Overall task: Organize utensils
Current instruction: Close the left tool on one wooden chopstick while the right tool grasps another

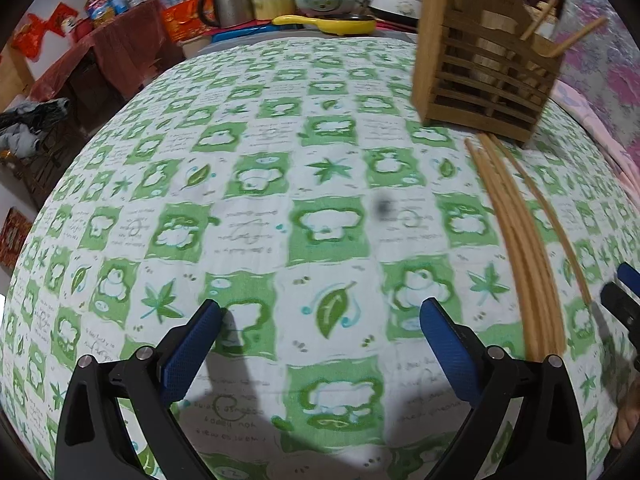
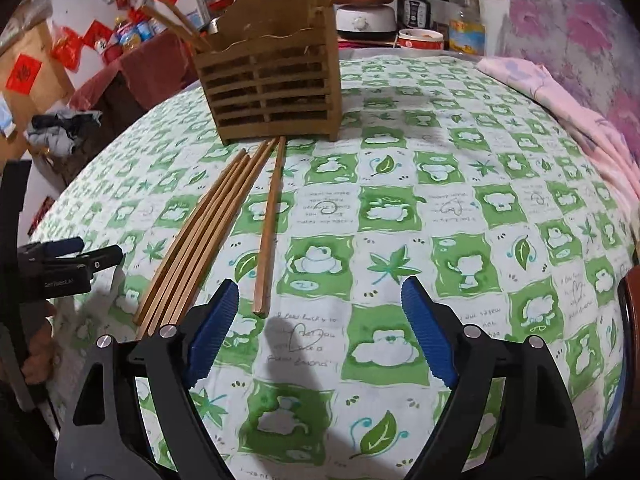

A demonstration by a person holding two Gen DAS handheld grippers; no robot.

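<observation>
Wooden utensil holder (image 2: 267, 92) standing upright on the green-patterned table (image 2: 400, 208), a few sticks poking out the top. Bundle of chopsticks (image 2: 192, 248) lying flat right in front of the holder, one single chopstick (image 2: 270, 228) just beside the bundle. Right gripper (image 2: 320, 300) hovering near the loose ends, jaws wide open, nothing between. Left gripper (image 1: 320, 312) also gaping, empty, beside the bundle.
</observation>
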